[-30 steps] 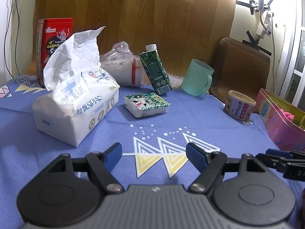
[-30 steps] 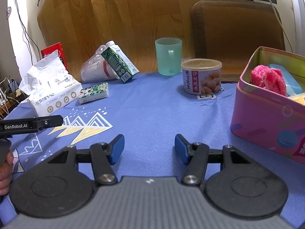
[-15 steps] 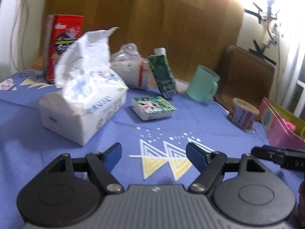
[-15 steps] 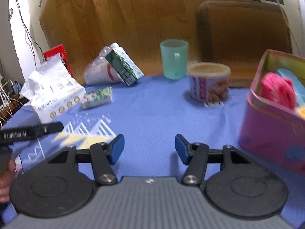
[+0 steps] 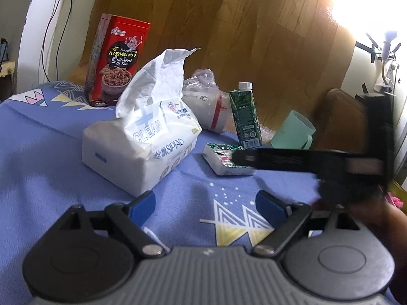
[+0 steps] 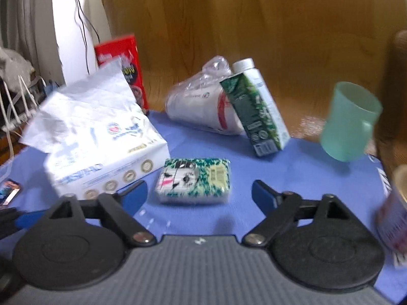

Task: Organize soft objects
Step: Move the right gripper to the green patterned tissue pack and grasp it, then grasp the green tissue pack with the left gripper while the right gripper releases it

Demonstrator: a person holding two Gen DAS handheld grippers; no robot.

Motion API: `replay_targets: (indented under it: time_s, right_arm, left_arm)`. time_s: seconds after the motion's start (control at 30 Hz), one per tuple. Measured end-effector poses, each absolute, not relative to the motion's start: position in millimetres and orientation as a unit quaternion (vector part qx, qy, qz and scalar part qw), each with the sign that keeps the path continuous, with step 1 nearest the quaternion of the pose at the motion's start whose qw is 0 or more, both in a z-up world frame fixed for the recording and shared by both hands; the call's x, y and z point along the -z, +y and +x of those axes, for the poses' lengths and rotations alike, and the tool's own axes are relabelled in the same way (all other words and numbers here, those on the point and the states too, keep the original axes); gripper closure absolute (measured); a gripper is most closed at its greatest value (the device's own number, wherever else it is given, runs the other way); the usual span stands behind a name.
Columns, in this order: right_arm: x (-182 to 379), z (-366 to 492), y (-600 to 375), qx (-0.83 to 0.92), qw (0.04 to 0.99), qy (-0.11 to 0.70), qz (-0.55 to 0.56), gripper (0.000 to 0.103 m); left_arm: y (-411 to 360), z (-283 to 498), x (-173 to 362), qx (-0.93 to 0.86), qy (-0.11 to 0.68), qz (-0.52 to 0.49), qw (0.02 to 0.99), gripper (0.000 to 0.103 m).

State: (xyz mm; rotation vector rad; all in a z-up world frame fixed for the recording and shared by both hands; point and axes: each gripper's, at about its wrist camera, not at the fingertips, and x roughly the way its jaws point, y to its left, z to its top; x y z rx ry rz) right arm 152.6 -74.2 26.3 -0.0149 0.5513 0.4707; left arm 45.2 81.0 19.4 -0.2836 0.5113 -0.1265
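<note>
Right gripper has jaws spread wide, having just been opening, nothing pressed between the pads; the small green-patterned tissue pack lies flat on the blue tablecloth just ahead, in line with the gap. Left gripper also wide, just been opening, empty, above the cloth. Big white tissue pack sits just left of the small one. Green carton leans on a plastic bag; mint cup to the right.
</note>
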Motion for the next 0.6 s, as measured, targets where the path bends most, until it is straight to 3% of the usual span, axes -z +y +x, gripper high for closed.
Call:
replay_targets:
  time_s: [0.2,0.23,0.27,0.3,0.6]
  right_arm:
    - [-8,192,-48,-0.231,0.915,0.327,-0.047,0.013]
    - [-6,192,-47,-0.226,0.917,0.325,-0.051,0.015]
    - [-6,191,-48,-0.223,0.919,0.319,-0.053,0.025]
    - [-8,188,-51,-0.224,0.919,0.319,-0.050,0.026]
    - [-10,104,-117,-0.231,0.918,0.316,-0.062,0.026]
  left_arm:
    - [81,45,-19,0.066,0.255,-0.142,0.954,0.014]
    - [81,45,-19,0.066,0.256,-0.142,0.954,0.014]
    - [82,45,-19,0.066,0.256,-0.142,0.954,0.014]
    - [82,45,-19,0.067,0.256,-0.143,0.954,0.014]
    - [80,46,-19,0.093,0.265,-0.146,0.949,0.014]
